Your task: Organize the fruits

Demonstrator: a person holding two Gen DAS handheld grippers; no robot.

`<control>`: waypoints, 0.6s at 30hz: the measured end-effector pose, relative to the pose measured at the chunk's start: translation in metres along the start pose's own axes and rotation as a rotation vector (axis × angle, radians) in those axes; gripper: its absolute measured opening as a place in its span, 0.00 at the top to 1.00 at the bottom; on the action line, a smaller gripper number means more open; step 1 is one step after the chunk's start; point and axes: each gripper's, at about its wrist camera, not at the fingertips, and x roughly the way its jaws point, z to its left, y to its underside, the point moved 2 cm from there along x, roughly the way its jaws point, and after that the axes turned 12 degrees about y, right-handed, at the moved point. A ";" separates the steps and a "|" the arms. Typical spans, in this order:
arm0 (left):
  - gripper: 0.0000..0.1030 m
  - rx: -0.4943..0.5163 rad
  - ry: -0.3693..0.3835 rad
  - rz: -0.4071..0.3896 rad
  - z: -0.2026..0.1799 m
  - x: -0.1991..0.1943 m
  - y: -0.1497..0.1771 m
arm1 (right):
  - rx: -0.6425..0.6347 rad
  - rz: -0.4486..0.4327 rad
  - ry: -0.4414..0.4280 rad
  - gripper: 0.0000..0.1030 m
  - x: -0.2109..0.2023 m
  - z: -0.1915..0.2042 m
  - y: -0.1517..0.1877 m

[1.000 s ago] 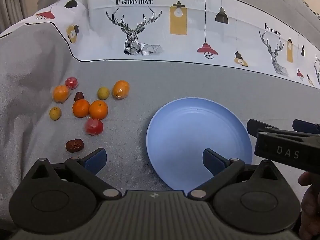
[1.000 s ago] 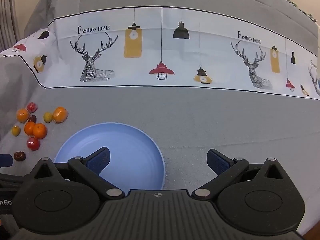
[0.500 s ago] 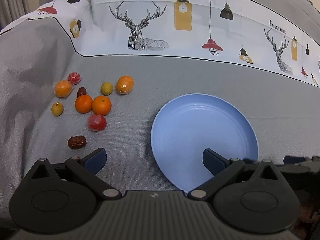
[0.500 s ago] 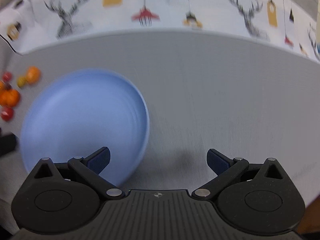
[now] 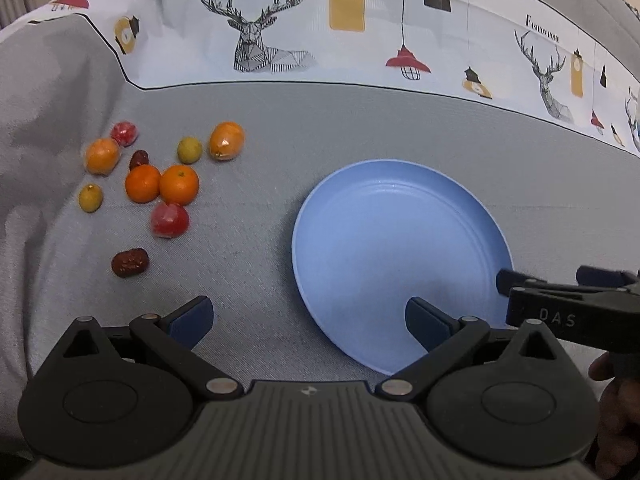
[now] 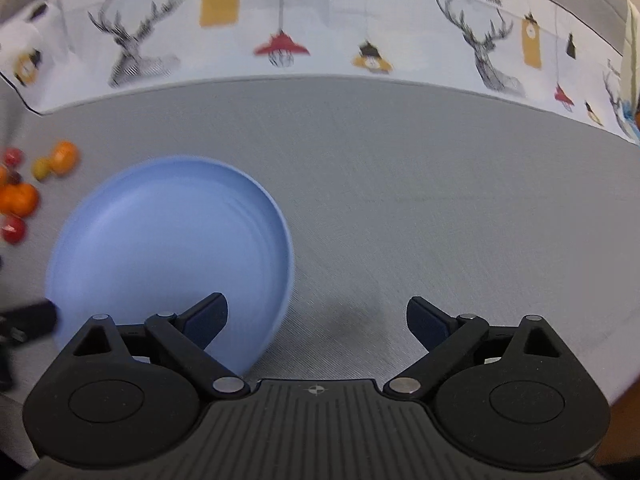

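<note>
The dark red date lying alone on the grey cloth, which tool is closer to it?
Left. The left tool hovers just in front of the date; the right tool is beyond the blue plate, farther away.

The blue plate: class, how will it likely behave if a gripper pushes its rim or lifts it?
The blue plate looks rigid and shallow, so it should keep its shape. Lying flat on the grey cloth, it would probably slide, not roll. Its smooth, thin rim may slip between pads.
</note>
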 end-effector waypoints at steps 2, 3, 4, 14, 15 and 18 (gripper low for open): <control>0.01 -0.010 -0.001 0.006 0.001 0.001 -0.001 | -0.015 -0.023 -0.008 0.06 -0.005 0.002 -0.001; 0.01 -0.014 0.000 0.009 0.001 0.001 -0.001 | -0.020 -0.029 -0.014 0.06 -0.005 -0.001 -0.005; 0.01 -0.024 0.011 0.019 0.001 0.001 -0.001 | -0.023 -0.035 -0.022 0.06 -0.004 -0.002 -0.007; 0.01 -0.026 -0.007 0.036 -0.001 0.004 -0.001 | -0.034 -0.051 -0.031 0.06 -0.005 -0.001 -0.012; 0.01 -0.024 -0.007 0.035 -0.001 0.004 -0.001 | -0.036 -0.051 -0.031 0.06 -0.005 -0.001 -0.012; 0.01 -0.019 -0.018 0.028 -0.001 0.004 0.000 | -0.034 -0.050 -0.028 0.06 -0.005 0.001 -0.010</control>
